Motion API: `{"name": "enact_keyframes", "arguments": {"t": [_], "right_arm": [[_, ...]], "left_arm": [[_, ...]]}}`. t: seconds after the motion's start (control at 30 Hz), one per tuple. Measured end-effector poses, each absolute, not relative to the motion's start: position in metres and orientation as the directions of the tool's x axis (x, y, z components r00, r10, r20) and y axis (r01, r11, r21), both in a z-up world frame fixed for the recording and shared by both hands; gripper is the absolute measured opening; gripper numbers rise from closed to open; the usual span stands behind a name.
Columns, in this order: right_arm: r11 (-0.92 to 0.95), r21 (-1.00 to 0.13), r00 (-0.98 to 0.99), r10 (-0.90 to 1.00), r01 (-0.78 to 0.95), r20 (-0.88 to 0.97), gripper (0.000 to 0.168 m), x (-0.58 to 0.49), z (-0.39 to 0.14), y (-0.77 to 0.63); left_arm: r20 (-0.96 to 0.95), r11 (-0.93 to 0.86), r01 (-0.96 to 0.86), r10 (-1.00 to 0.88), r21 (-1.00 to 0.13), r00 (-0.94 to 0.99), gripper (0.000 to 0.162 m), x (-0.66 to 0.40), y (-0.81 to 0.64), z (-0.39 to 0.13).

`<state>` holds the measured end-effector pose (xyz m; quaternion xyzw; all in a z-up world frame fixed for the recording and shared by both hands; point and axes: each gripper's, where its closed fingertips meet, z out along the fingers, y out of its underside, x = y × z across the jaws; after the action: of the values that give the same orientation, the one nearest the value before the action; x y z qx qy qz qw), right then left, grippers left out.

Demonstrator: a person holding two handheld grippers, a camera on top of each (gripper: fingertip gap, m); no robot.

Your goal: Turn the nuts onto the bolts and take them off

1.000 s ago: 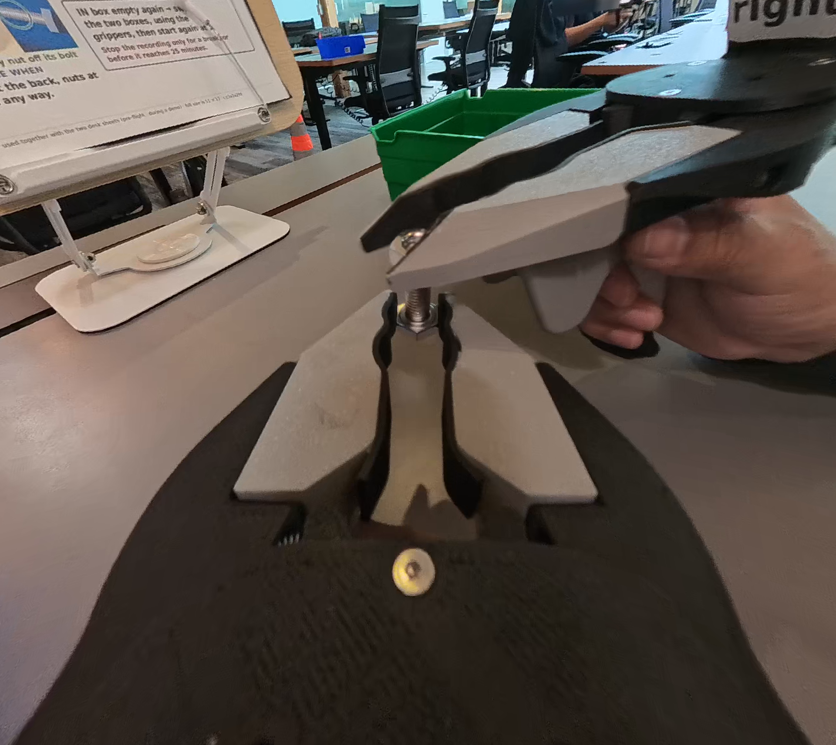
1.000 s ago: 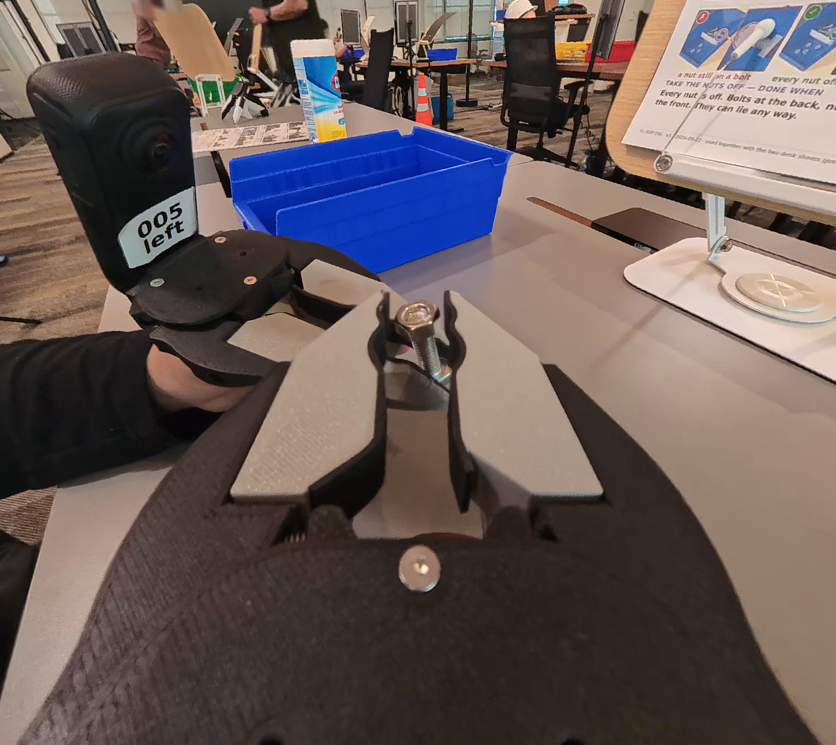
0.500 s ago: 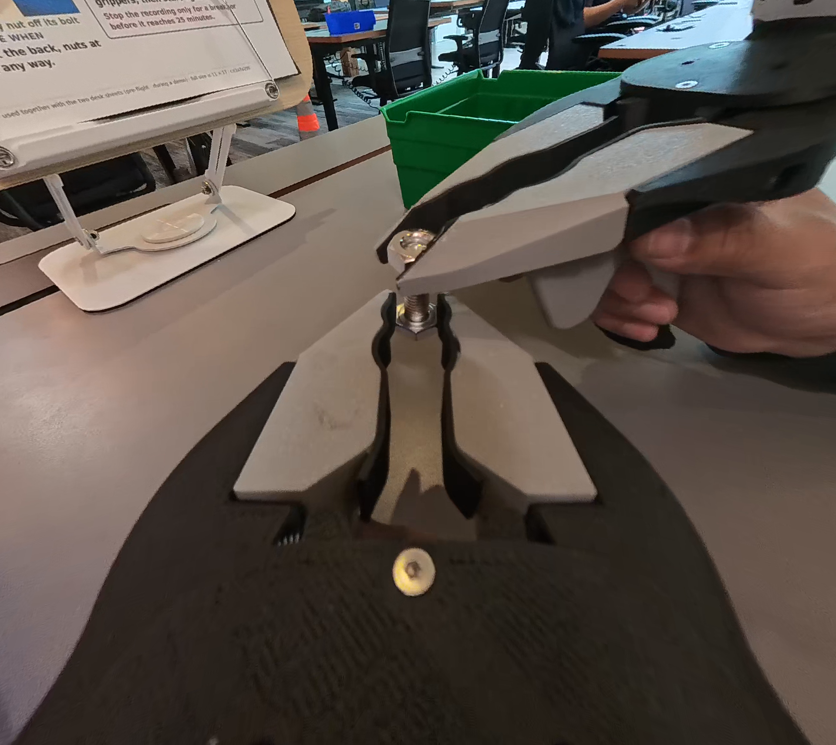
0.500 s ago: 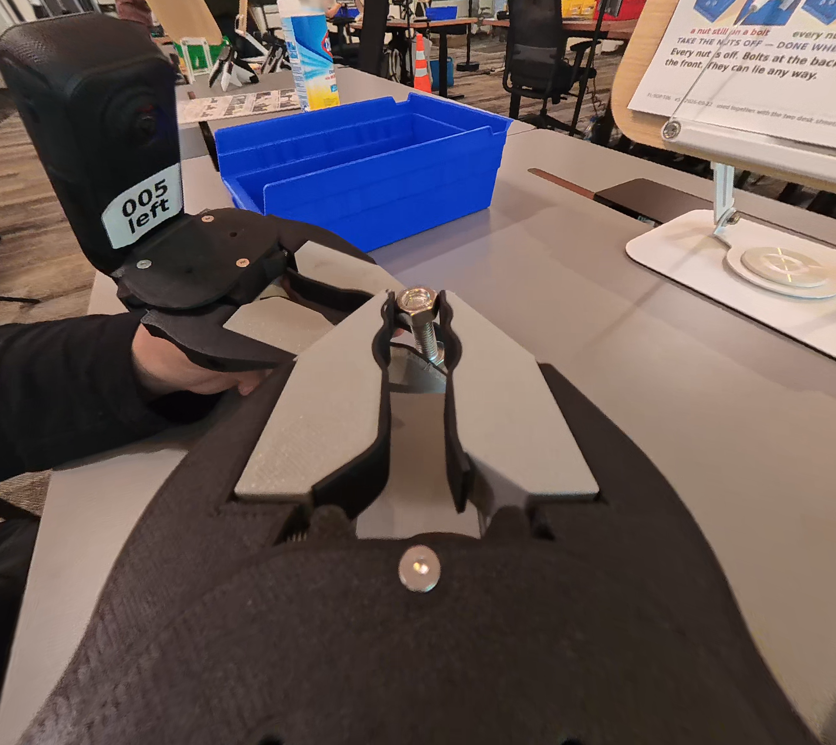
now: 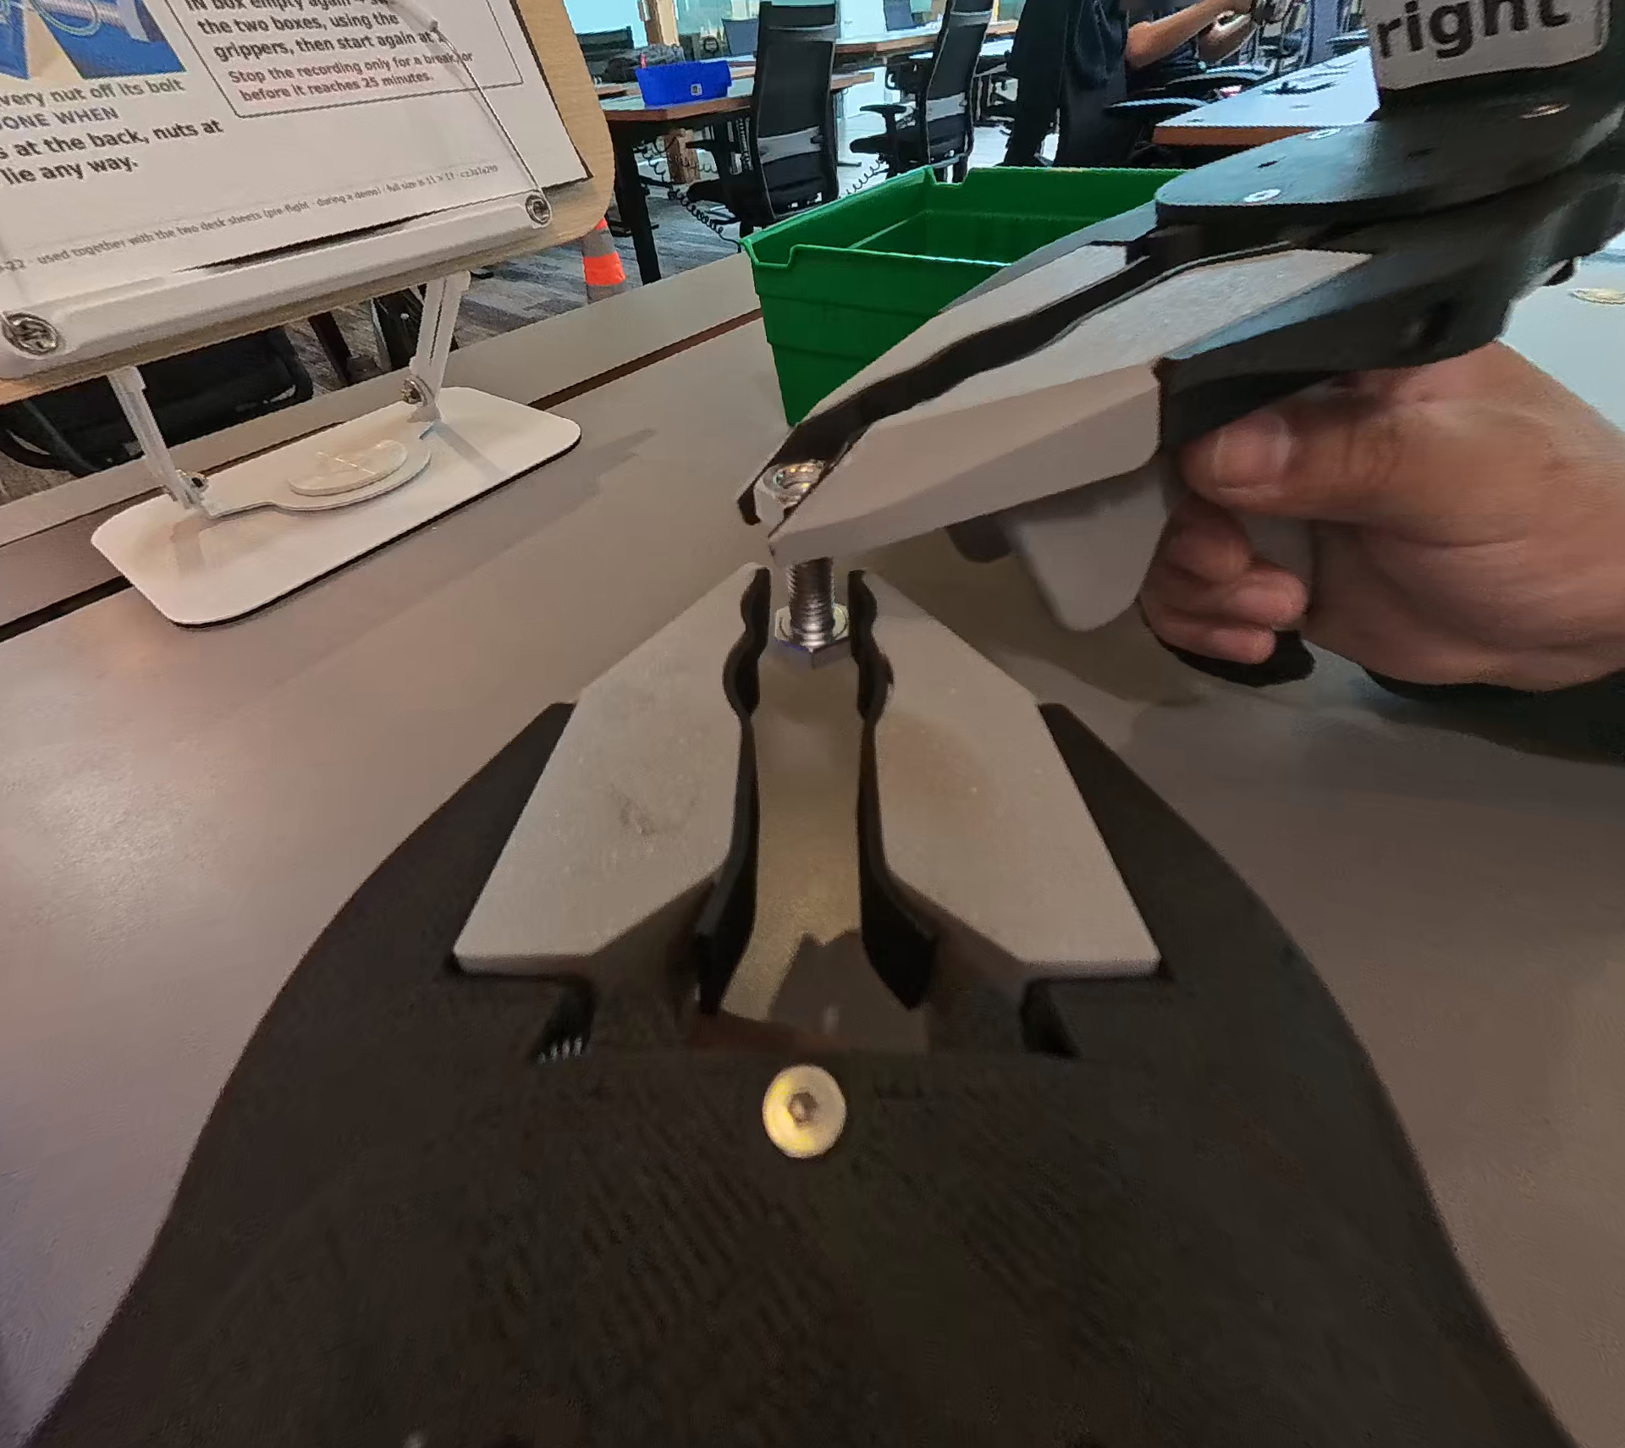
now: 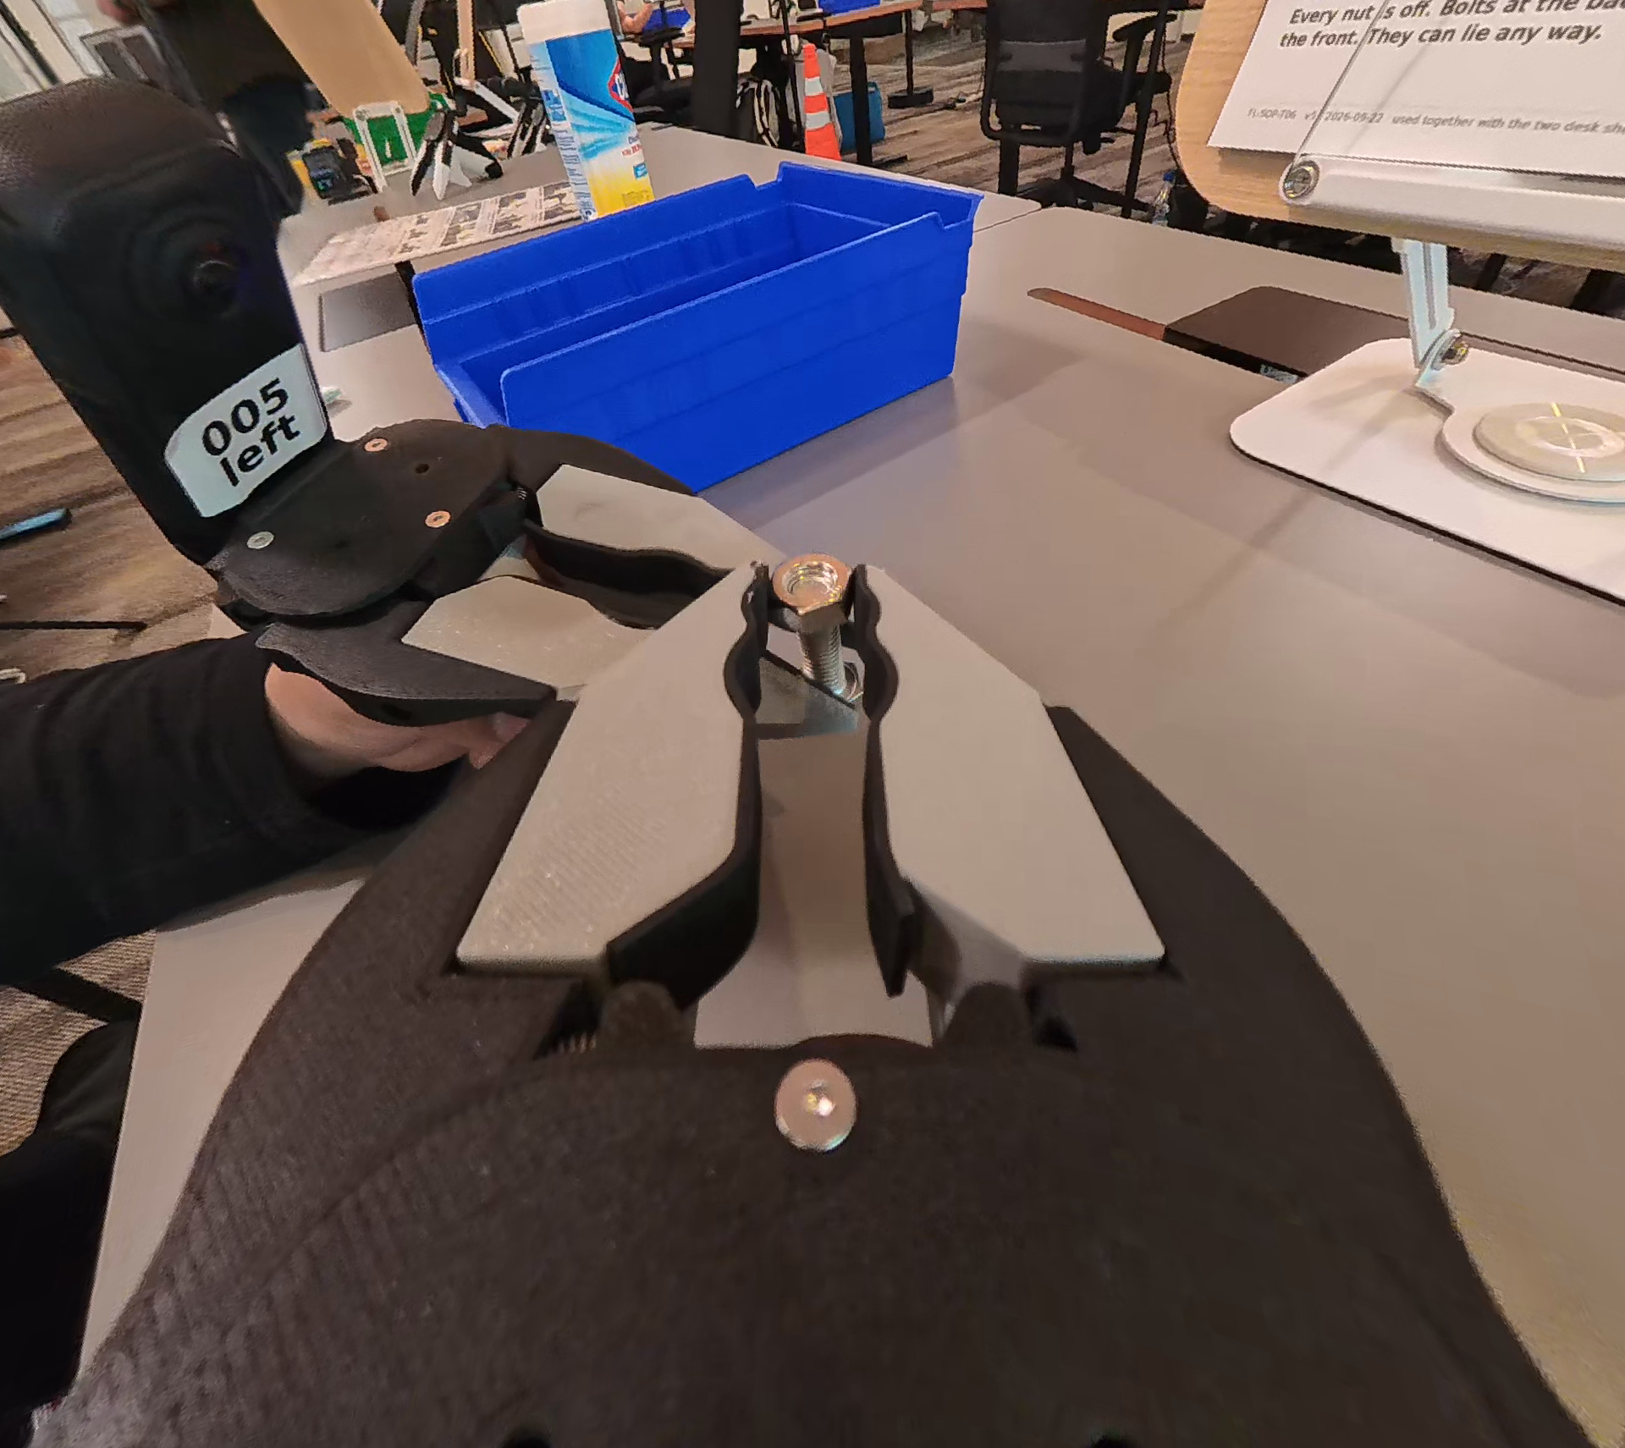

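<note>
A steel bolt (image 5: 809, 590) stands upright above the grey table (image 5: 264, 746), with a hex nut (image 5: 811, 639) low on its thread. My left gripper (image 5: 809, 619) is shut on the nut from its sides. My right gripper (image 5: 785, 500) reaches in from the right and is shut on the bolt head. In the right wrist view my right gripper (image 6: 811, 597) grips the bolt head (image 6: 811, 586). The thread runs down to the nut (image 6: 846, 695), where the left gripper (image 6: 818, 713) comes in from the left underneath.
A green bin (image 5: 844, 298) stands behind the right gripper. A blue bin (image 6: 703, 351) stands behind the left gripper. An instruction board on a white stand (image 5: 334, 474) is at the far side, also in the right wrist view (image 6: 1451, 439). A wipes canister (image 6: 585, 104) stands beyond the blue bin. The tips of both grippers are at nearly the same place.
My right gripper has turned with the bolt head: in its view the bolt went from leaning to nearly upright. My left gripper stays shut on the nut.
</note>
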<state>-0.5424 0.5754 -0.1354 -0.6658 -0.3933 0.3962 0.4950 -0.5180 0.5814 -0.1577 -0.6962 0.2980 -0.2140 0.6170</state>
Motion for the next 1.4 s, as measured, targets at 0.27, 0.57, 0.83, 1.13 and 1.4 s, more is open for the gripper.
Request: {"name": "enact_keyframes", "arguments": {"t": [0.27, 0.57, 0.83, 1.13, 1.4], "right_arm": [[-0.218, -0.968, 0.382, 0.911, 0.122, -0.157, 0.016, -0.540, -0.135, 0.579], [-0.215, -0.969, 0.372, 0.915, 0.122, -0.157, 0.016, -0.541, -0.135, 0.576], [-0.173, -0.981, 0.370, 0.920, 0.088, -0.129, 0.032, -0.539, -0.127, 0.575], [-0.129, -0.989, 0.345, 0.934, 0.076, -0.096, 0.031, -0.541, -0.122, 0.569], [-0.117, -0.990, 0.358, 0.930, 0.081, -0.081, 0.025, -0.545, -0.124, 0.569]], "left_arm": [[-0.054, -0.067, -0.134, -0.679, -0.989, 0.733, 0.012, -0.521, 0.582, -0.156], [-0.053, -0.070, -0.139, -0.691, -0.988, 0.721, 0.007, -0.520, 0.580, -0.156], [-0.036, -0.073, -0.111, -0.657, -0.991, 0.753, 0.007, -0.528, 0.585, -0.152], [-0.019, -0.057, -0.073, -0.646, -0.996, 0.763, 0.007, -0.533, 0.586, -0.144], [-0.013, -0.058, -0.072, -0.686, -0.996, 0.728, 0.007, -0.524, 0.580, -0.144]]}}
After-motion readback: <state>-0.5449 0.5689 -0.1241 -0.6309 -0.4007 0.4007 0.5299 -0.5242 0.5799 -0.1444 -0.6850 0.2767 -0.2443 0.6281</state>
